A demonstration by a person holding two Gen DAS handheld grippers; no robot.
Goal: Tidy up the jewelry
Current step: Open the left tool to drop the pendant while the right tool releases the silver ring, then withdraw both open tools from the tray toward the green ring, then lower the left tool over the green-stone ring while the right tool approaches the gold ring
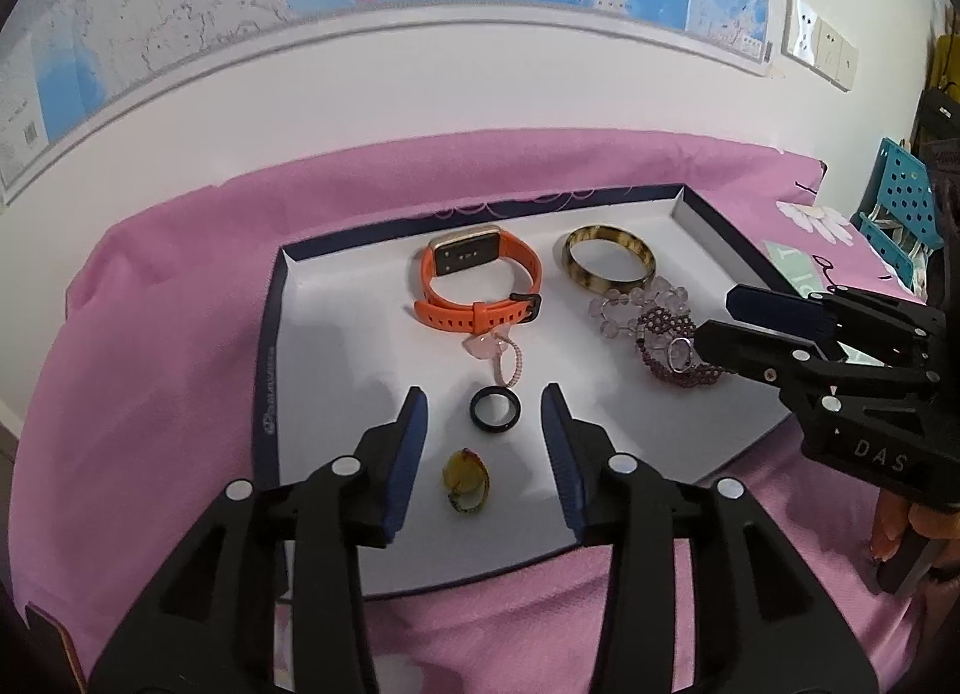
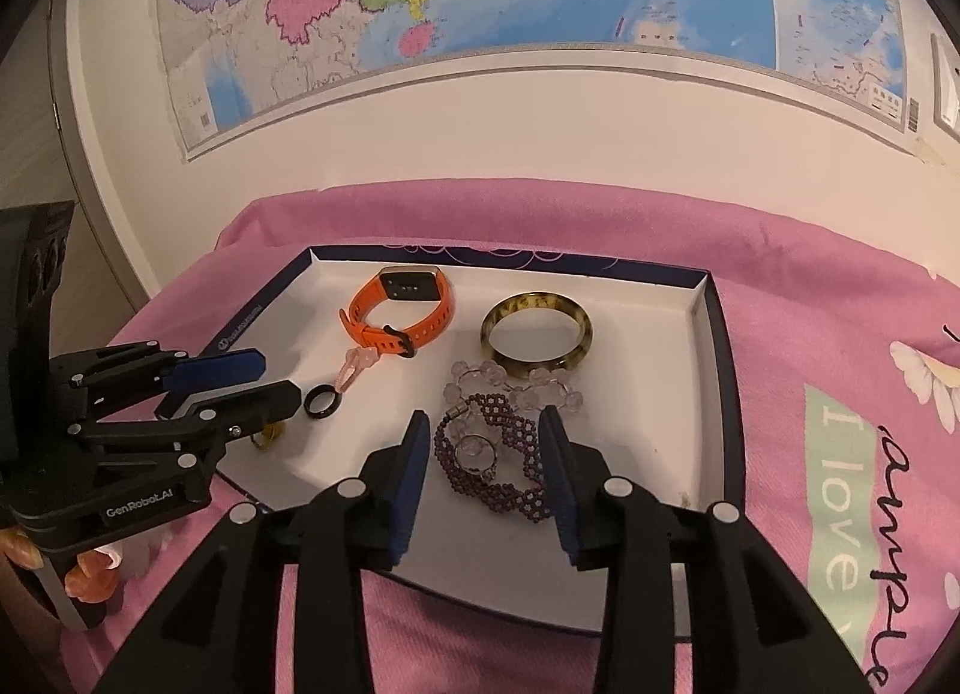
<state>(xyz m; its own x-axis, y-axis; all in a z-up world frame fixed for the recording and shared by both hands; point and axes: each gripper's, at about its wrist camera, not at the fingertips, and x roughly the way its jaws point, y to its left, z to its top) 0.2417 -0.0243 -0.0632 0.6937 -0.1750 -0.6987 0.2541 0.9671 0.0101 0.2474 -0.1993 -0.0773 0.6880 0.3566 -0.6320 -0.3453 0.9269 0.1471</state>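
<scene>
A white tray (image 1: 336,370) with a navy rim holds the jewelry. My left gripper (image 1: 483,396) is open, its blue pads either side of a black ring (image 1: 493,409) that lies flat on the tray and untouched. A yellow ring (image 1: 466,481) lies nearer, between the fingers. My right gripper (image 2: 485,417) is open over a purple beaded bracelet (image 2: 510,499) with a silver ring (image 2: 474,451) resting on it. An orange watch (image 1: 480,286), a pink charm (image 1: 498,349), an amber bangle (image 2: 537,334) and a clear bead bracelet (image 2: 528,388) lie further back.
The tray rests on a pink cloth (image 1: 168,334) against a white wall with a map (image 2: 480,4). A blue perforated basket (image 1: 906,190) stands at the far right. A person's fingers (image 2: 90,580) hold the left gripper's handle.
</scene>
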